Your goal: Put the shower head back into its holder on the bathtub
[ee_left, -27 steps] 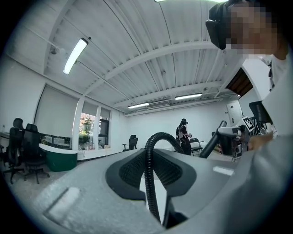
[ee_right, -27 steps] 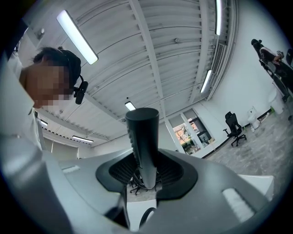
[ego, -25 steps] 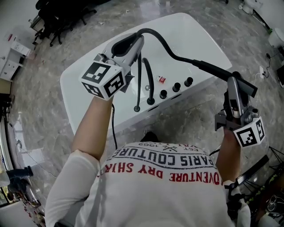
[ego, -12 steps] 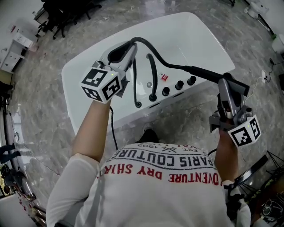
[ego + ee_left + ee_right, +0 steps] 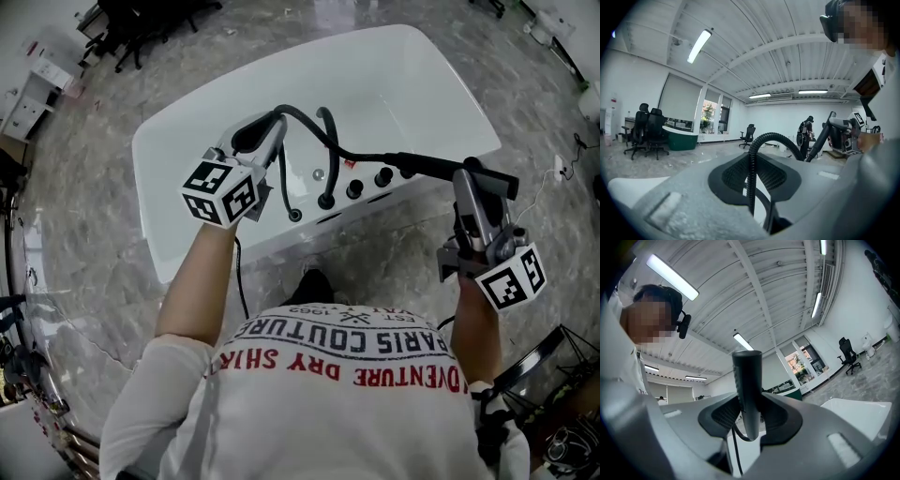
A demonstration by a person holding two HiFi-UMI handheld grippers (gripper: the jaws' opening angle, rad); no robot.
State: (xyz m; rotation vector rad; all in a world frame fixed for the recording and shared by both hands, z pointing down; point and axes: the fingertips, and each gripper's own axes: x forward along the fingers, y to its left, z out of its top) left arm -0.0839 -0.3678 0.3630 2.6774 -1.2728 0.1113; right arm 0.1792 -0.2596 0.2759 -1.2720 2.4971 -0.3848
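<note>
The black shower head (image 5: 441,167), a slim wand, is clamped in my right gripper (image 5: 466,183) above the near right rim of the white bathtub (image 5: 187,150). In the right gripper view the wand (image 5: 747,390) stands upright with the right gripper (image 5: 749,416) shut on it. Its ribbed black hose (image 5: 309,122) arcs left to my left gripper (image 5: 270,133), which is shut on it over the tub rim. The left gripper view shows that hose (image 5: 751,173) pinched in the left gripper (image 5: 752,180). Black fittings (image 5: 294,215) sit on the rim below; which one is the holder I cannot tell.
Three black knobs (image 5: 382,176) and a curved black spout (image 5: 326,200) stand along the tub's near rim, beside a small red-and-white tag (image 5: 349,163). Grey marble floor (image 5: 94,272) surrounds the tub. Office chairs (image 5: 141,19) stand at the far left.
Both grippers have come down towards the tub rim. The hose loop now hangs lower, close over the knobs, and the shower head has moved left, nearer the rim.
</note>
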